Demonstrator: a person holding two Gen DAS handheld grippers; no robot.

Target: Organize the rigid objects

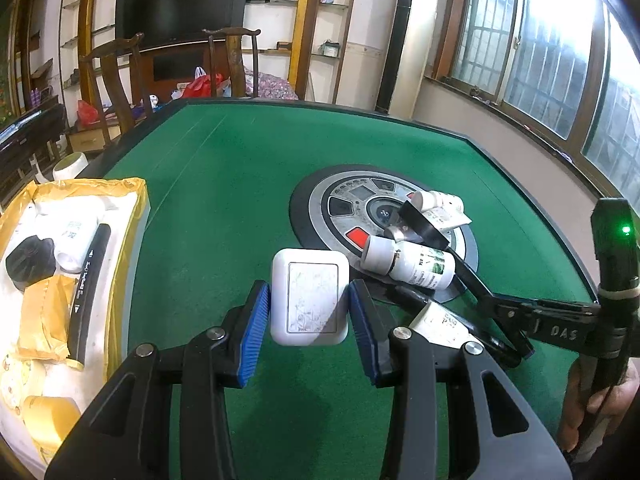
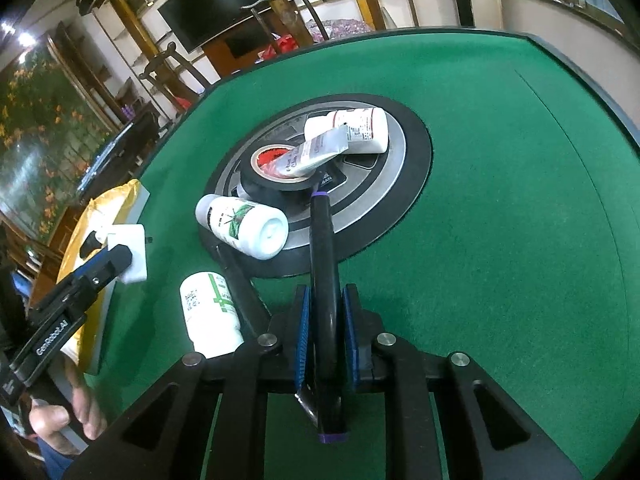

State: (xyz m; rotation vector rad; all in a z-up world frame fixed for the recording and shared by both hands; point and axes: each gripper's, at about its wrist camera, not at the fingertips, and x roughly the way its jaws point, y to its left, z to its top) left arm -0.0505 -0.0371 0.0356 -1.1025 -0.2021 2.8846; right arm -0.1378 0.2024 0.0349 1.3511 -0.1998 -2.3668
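Here the right hand-held gripper (image 2: 325, 330) clamps a black marker (image 2: 322, 264) over the green worktop (image 2: 500, 208); the left hand-held gripper (image 1: 309, 306) pinches a white case (image 1: 309, 298) beside the yellow-lined box (image 1: 138, 216) at left.

Matt green felt table (image 1: 248, 168) is lying under a glossy white plastic case (image 1: 309, 297) and a shiny black plastic marker (image 2: 323, 240).
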